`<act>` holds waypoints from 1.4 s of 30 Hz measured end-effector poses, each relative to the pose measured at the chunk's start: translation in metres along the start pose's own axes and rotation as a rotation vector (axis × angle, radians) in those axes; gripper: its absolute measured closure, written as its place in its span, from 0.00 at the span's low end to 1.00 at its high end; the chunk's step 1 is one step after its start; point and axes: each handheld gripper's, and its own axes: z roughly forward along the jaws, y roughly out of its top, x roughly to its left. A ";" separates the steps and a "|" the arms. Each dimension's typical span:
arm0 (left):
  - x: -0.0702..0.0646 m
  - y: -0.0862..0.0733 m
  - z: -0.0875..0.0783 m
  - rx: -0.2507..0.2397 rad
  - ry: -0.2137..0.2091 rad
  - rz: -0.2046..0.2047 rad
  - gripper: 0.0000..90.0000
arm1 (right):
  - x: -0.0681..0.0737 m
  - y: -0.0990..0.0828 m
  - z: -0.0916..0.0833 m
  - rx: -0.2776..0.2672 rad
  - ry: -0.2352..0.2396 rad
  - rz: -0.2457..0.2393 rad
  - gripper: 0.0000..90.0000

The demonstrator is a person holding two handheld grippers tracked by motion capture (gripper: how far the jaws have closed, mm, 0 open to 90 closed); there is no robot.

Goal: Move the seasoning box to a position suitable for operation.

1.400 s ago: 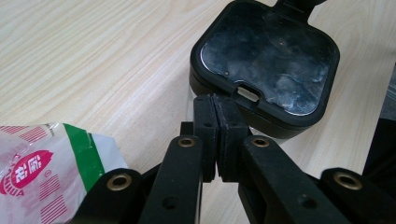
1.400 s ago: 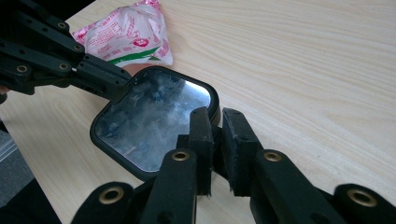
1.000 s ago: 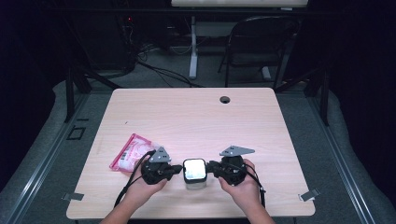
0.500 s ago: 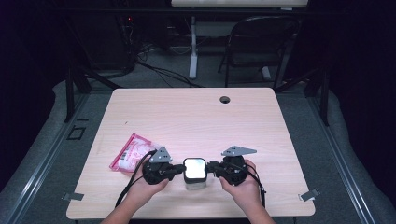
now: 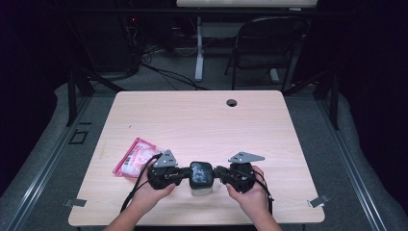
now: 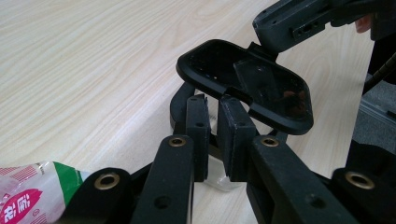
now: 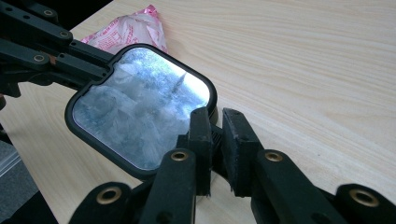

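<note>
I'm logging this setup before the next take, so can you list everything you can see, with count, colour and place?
Container: one, clear, near edge of the table, between the grippers.
Lid: one, black rim with clear panel, on the container.
Snack packet: one, pink and white, left of the container.
Table: one, light wood, centre.
Cable hole: one, dark, table's far side.
Folding chair: one, black, behind the table.
Left gripper: one, black, at the lid's tab.
Right gripper: one, black, at the lid's opposite tab.
Hands: two, near edge.
</note>
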 end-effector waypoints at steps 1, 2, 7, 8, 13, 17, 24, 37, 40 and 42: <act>0.000 0.000 0.001 -0.002 -0.002 -0.002 0.91 | 0.000 0.000 0.000 -0.002 -0.003 -0.001 0.91; 0.001 0.000 0.001 -0.004 -0.003 -0.004 0.90 | 0.000 0.000 0.000 0.001 -0.005 -0.006 0.91; 0.001 0.001 0.002 -0.018 -0.005 -0.015 0.85 | 0.000 -0.002 -0.001 -0.004 -0.009 -0.006 0.89; 0.001 0.002 0.002 -0.021 -0.005 -0.020 0.84 | 0.000 -0.002 -0.001 -0.006 -0.014 -0.007 0.88; 0.001 0.005 0.001 -0.030 -0.007 -0.024 0.80 | 0.002 -0.001 -0.004 -0.013 0.000 -0.030 0.71; 0.000 0.007 0.001 -0.037 -0.007 -0.017 0.80 | 0.008 -0.001 -0.007 -0.025 0.000 -0.070 0.63; -0.002 0.012 0.002 -0.045 -0.007 -0.012 0.79 | 0.024 0.000 -0.014 -0.023 0.041 -0.117 0.50; -0.003 0.014 0.005 -0.057 0.004 -0.007 0.74 | 0.050 -0.007 -0.001 -0.015 -0.047 -0.245 0.49; -0.001 0.012 0.007 -0.049 0.002 -0.012 0.70 | 0.050 -0.007 0.001 -0.022 -0.063 -0.241 0.51; 0.001 0.010 0.011 -0.045 0.007 -0.015 0.68 | 0.050 -0.007 0.000 -0.024 -0.055 -0.237 0.52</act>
